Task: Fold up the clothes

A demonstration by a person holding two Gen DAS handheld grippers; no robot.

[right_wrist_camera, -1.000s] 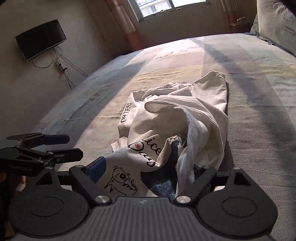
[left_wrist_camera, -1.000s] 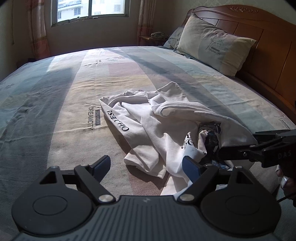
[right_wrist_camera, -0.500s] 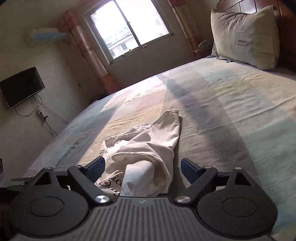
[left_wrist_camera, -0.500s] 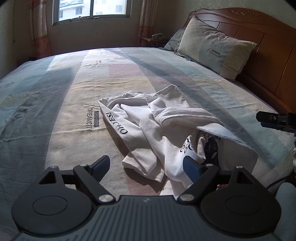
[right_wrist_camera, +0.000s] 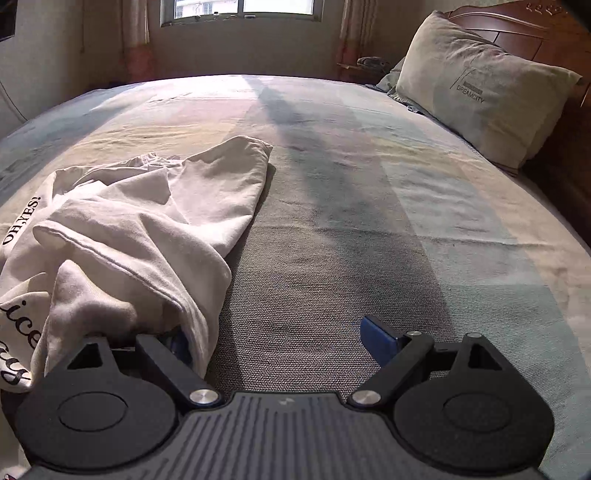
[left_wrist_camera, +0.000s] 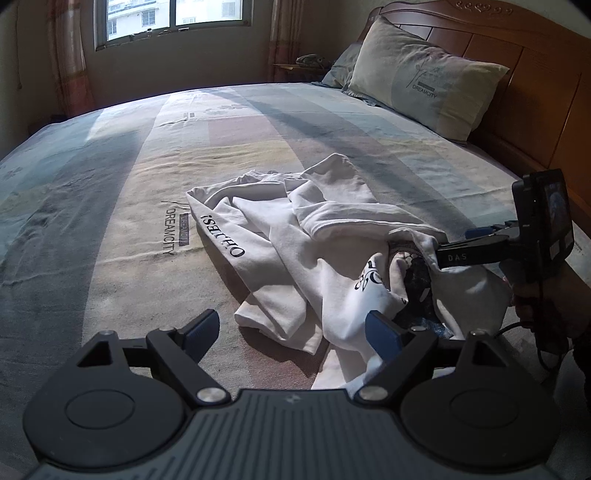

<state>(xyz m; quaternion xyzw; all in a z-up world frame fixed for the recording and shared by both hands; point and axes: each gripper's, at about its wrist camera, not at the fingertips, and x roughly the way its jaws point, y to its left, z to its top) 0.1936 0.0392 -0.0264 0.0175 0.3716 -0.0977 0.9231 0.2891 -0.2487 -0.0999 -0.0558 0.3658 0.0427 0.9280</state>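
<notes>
a crumpled white garment (left_wrist_camera: 325,251) is seen lying in a heap on the striped bedsheet (left_wrist_camera: 110,229), toward the near edge of the bed and well apart from the pillow (left_wrist_camera: 424,77) that is propped against the wooden headboard (left_wrist_camera: 535,110). black lettering reading "oh,yes!" is printed along one flattened strip of the cloth, and further dark print is visible in the bunched folds on the right side of the heap. a dark blue patch of fabric is glimpsed inside those folds.

the left gripper (left_wrist_camera: 291,332) is held low over the sheet with its jaws spread wide; nothing is held between them. its right blue pad (left_wrist_camera: 382,334) is shown against the near edge of the garment, though contact cannot be confirmed, while the left pad lies over bare sheet.

the right gripper (right_wrist_camera: 280,343) is likewise spread wide in its own view. its left finger is tucked under a hem of the white cloth, so that only a sliver of blue pad is seen there, and its right pad (right_wrist_camera: 378,339) is over bare sheet. in the left wrist view, the same tool is seen from the side, pushed into the bunched right end of the heap, with a hand (left_wrist_camera: 539,291) wrapped round its handle. no cloth is pinched between its fingers.

a window (left_wrist_camera: 173,18) with curtains is seen on the far wall.
</notes>
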